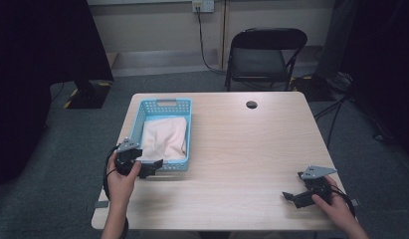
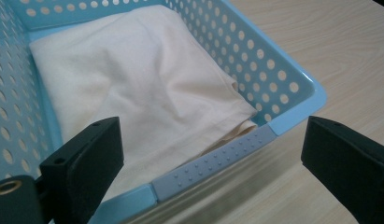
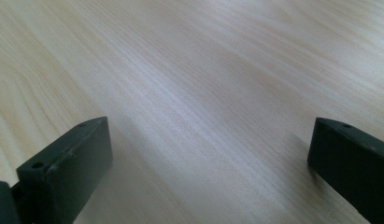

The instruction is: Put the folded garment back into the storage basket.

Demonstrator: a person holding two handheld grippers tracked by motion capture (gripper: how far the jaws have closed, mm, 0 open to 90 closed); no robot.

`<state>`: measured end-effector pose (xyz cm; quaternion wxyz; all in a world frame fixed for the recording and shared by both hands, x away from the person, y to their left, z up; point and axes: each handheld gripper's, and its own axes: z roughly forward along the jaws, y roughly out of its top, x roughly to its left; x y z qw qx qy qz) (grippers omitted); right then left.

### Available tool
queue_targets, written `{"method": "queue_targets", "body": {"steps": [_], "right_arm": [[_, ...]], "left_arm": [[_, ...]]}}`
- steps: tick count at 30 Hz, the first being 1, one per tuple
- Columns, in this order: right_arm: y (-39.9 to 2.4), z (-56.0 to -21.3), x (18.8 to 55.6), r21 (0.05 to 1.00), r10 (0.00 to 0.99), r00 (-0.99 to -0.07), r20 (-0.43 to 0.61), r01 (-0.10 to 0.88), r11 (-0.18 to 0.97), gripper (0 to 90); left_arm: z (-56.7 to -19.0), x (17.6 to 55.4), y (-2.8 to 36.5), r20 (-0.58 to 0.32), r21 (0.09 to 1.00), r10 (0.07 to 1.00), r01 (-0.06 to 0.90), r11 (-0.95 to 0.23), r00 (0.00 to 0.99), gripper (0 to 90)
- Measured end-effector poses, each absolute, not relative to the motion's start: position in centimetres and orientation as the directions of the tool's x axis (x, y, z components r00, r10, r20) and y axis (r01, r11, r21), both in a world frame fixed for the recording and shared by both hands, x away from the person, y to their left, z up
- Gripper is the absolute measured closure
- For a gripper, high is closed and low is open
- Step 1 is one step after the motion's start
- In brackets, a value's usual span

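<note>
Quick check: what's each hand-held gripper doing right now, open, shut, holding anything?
Left hand-held gripper: open, holding nothing, jaws astride the near rim of the blue basket with the cream cloth.
Right hand-held gripper: open, empty, over bare table.

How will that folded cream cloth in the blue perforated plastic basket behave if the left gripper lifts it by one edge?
The folded cream cloth will probably go floppy: soft creases show. Its layers may unfold and trail. The blue perforated plastic basket looks light, so it may shift. The left gripper is open at its near rim.
</note>
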<state>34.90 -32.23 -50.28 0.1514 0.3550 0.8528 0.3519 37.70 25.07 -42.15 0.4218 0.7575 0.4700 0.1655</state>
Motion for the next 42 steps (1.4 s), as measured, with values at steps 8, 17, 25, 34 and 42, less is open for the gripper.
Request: {"method": "queue_targets", "body": {"steps": [8,17,25,34,42], "right_arm": [[-32.2,-50.3,34.9,0.708,0.712,-0.702,-0.008,0.499,0.5,0.0],[-32.2,-50.3,34.9,0.708,0.712,-0.702,-0.008,0.499,0.5,0.0],[-32.2,-50.3,34.9,0.708,0.712,-0.702,-0.008,0.499,0.5,0.0],[-32.2,-50.3,34.9,0.708,0.712,-0.702,-0.008,0.499,0.5,0.0],[-32.2,-50.3,34.9,0.708,0.712,-0.702,-0.008,0.499,0.5,0.0]], "left_arm": [[-42.4,37.3,25.3,-0.138,0.797,0.849,0.566,-0.211,0.51,5.3],[-42.6,36.9,25.9,-0.132,0.802,0.853,0.56,-0.208,0.506,5.3],[-42.7,36.5,26.5,-0.112,0.808,0.861,0.549,-0.212,0.496,5.4],[-42.9,35.9,27.0,-0.108,0.815,0.862,0.54,-0.208,0.496,5.3],[-42.9,35.4,27.7,-0.115,0.817,0.869,0.543,-0.193,0.482,5.2]]}}
